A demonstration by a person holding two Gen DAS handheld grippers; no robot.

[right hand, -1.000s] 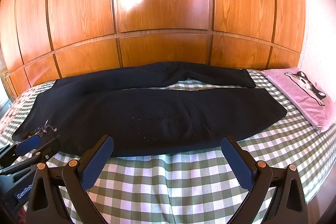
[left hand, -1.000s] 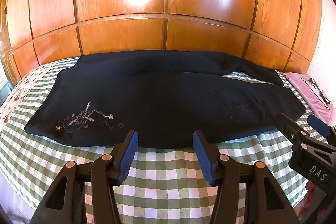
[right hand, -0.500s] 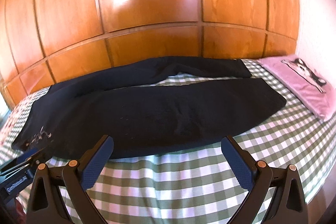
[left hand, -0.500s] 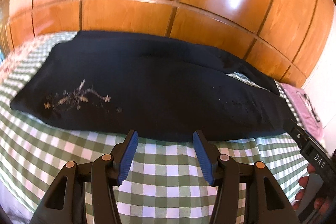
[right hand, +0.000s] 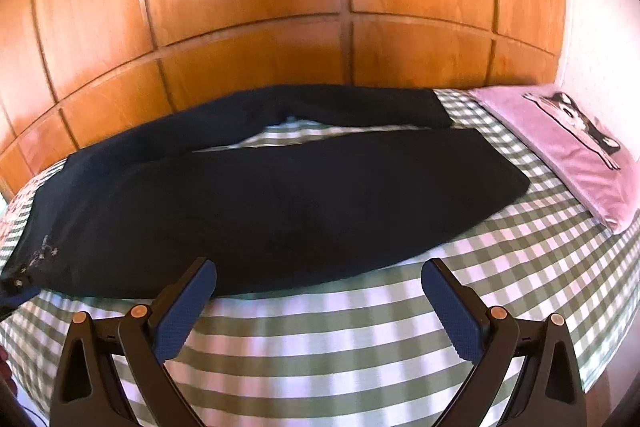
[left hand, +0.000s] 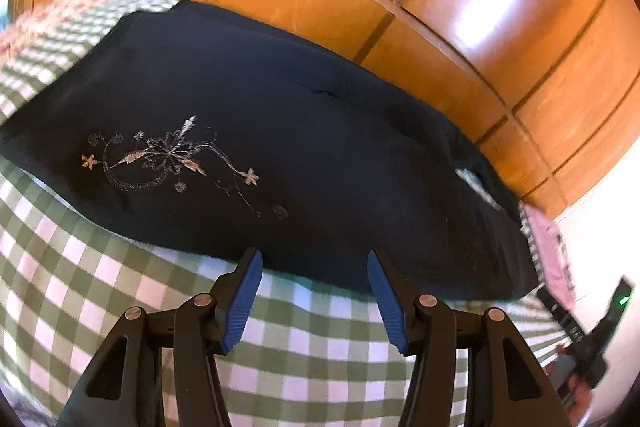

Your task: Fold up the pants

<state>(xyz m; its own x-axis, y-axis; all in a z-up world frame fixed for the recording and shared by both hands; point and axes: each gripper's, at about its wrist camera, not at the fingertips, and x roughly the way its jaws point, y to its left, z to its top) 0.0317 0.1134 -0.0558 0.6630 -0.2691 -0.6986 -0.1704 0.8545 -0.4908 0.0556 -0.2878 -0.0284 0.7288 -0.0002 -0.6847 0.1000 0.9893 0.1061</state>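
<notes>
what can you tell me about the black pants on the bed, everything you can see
The black pants look like soft, matte dark fabric, lying flat and unfolded across the green checked bedspread. The two legs run toward the pink pillow and part slightly, showing a strip of bedspread between them. Pale floral embroidery marks the end away from the pillow. Their far edge lies along the wooden panelling. Both grippers are open, and neither touches them.

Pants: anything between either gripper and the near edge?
Nothing visible. Only bare checked sheet lies between the open left gripper, the open right gripper and the pants. The pink pillow sits off to the right.
</notes>
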